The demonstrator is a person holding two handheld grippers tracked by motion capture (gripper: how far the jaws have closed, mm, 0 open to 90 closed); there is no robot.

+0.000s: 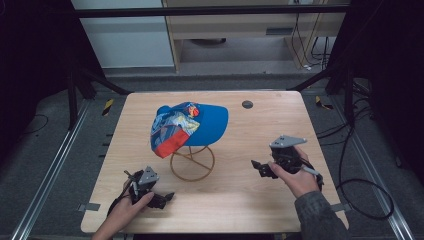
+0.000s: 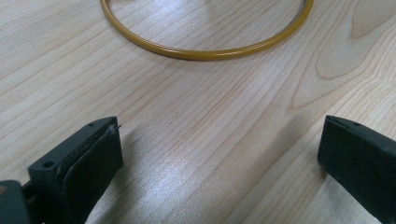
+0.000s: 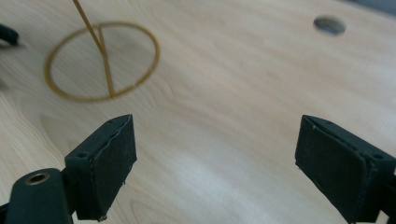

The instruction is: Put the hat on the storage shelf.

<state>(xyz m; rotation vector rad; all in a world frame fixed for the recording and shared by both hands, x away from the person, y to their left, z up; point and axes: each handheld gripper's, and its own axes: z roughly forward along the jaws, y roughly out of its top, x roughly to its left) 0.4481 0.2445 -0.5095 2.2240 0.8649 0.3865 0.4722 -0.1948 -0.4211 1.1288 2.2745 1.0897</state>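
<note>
Approach stage: your left gripper and right gripper, both jaws spread and empty, flank the cap on its wire stand; next, likely lift the cap off.

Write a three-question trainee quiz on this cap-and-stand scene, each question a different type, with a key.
1. True or false: the blue cap sits on top of the gold wire stand.
2. Multiple choice: how do the left tongs stand? A) shut on the stand's ring B) open over bare wood, short of the ring C) shut on the cap
3. Fill in: both the left tongs and the right tongs hold ____.

Key: 1 true; 2 B; 3 nothing, since both stand open with only the wooden table between their jaws.
</note>
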